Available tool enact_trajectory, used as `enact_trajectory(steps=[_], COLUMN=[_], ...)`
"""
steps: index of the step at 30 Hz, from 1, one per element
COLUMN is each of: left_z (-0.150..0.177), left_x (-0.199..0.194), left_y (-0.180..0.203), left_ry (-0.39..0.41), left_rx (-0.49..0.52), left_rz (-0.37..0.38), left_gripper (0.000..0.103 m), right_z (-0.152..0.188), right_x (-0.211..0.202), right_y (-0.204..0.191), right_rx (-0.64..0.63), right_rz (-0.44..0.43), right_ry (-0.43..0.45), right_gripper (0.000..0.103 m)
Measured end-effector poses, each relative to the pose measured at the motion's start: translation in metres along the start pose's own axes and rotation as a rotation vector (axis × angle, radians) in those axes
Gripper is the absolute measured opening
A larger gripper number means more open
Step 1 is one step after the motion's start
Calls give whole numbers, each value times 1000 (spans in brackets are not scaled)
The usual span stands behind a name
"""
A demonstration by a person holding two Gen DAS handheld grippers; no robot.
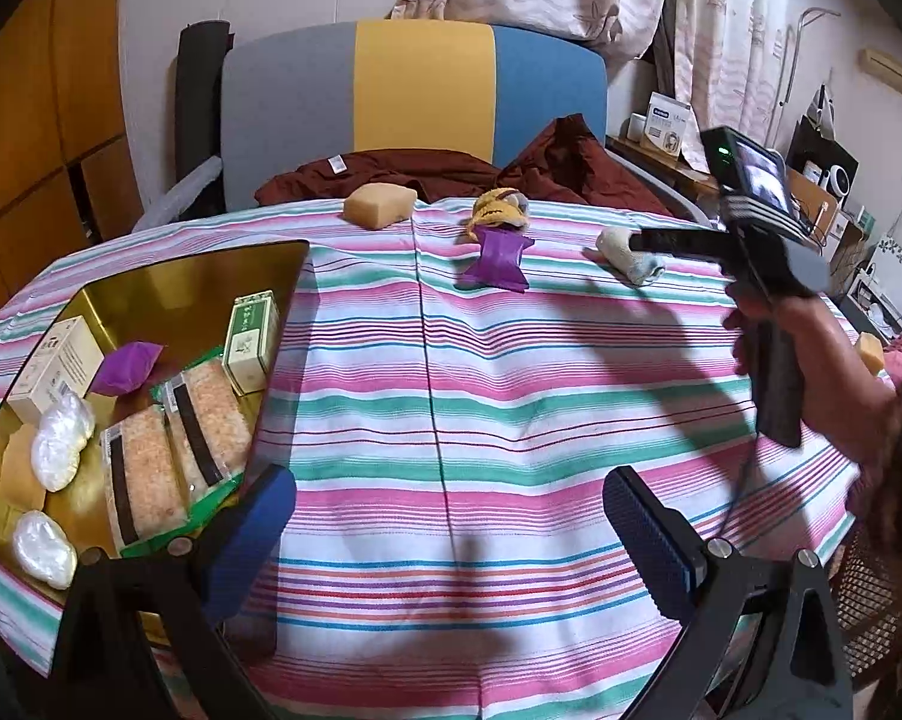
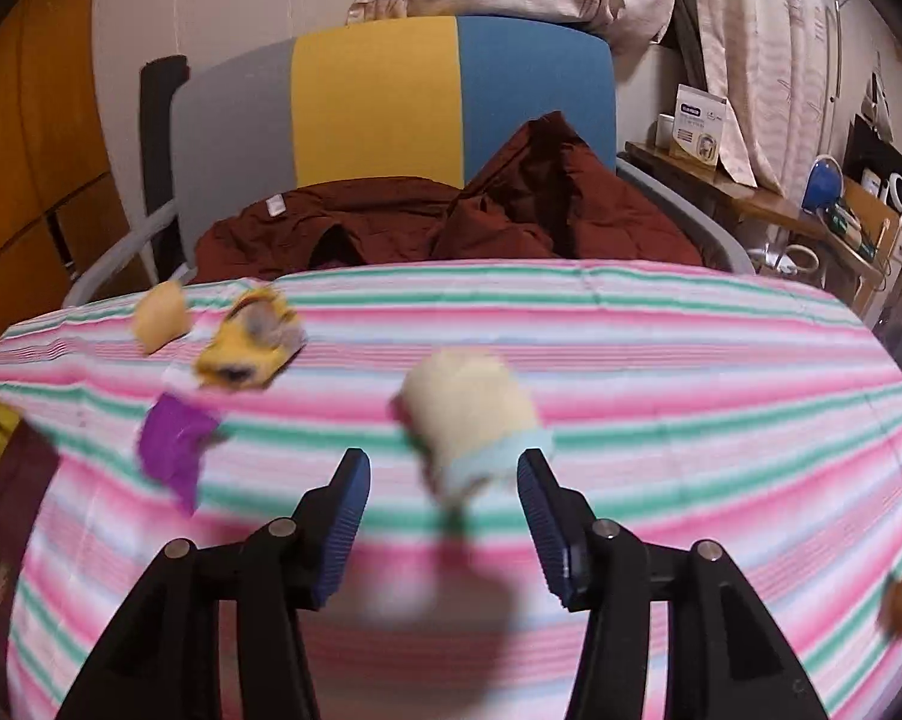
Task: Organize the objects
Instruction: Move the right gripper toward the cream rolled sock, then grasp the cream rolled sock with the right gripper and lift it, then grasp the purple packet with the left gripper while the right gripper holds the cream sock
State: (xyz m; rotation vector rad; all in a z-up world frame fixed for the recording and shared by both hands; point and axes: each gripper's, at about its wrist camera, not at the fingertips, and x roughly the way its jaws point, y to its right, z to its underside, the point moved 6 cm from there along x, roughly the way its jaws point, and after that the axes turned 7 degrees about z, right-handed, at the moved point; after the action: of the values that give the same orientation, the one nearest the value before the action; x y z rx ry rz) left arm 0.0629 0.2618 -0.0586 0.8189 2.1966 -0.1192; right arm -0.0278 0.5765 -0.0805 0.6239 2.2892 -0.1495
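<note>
A gold tray [image 1: 168, 276] lies at the table's left and holds boxes, purple and white packets and two pink-grain packs. On the striped cloth lie a tan sponge [image 1: 380, 204] [image 2: 159, 315], a yellow rolled sock [image 1: 499, 208] [image 2: 252, 342], a purple packet [image 1: 499, 261] [image 2: 177, 447] and a cream rolled sock [image 1: 628, 252] [image 2: 472, 426]. My left gripper [image 1: 451, 516] is open and empty above the cloth, right of the tray. My right gripper [image 2: 444, 474] is open, its fingers just short of the cream sock; from the left wrist view its finger [image 1: 676, 240] reaches that sock.
A chair with a grey, yellow and blue back [image 1: 414, 102] stands behind the table with a dark red garment [image 2: 451, 222] on its seat. A cluttered shelf [image 2: 811, 210] is at the right. Another tan sponge [image 1: 871, 351] lies at the table's right edge.
</note>
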Motion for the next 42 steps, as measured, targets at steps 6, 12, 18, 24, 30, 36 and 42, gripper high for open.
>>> enact_trajectory(steps=[6, 12, 18, 24, 30, 36, 42], left_z=[-4, -6, -11, -26, -41, -64, -78], left_x=[4, 13, 19, 23, 37, 56, 70], left_y=[-9, -13, -7, -8, -12, -8, -7], left_ry=[-8, -22, -28, -15, -30, -36, -57], left_rx=[-24, -47, -34, -46, -67, -94, -92], left_rz=[-14, -17, -30, -38, -58, -51, -48], left_gripper=[103, 103, 103, 103, 103, 103, 103], right_z=[-15, -14, -14, -6, 18, 44, 29], right_x=[39, 51, 52, 40, 9, -4, -1], right_y=[3, 6, 10, 6, 13, 16, 16], right_rx=[-32, -46, -28, -51, 13, 55, -8], right_rz=[23, 36, 18, 33, 14, -25, 27], right_ry=[-41, 3, 13, 32, 19, -26, -1], right_gripper=[52, 55, 52, 43, 37, 34, 47])
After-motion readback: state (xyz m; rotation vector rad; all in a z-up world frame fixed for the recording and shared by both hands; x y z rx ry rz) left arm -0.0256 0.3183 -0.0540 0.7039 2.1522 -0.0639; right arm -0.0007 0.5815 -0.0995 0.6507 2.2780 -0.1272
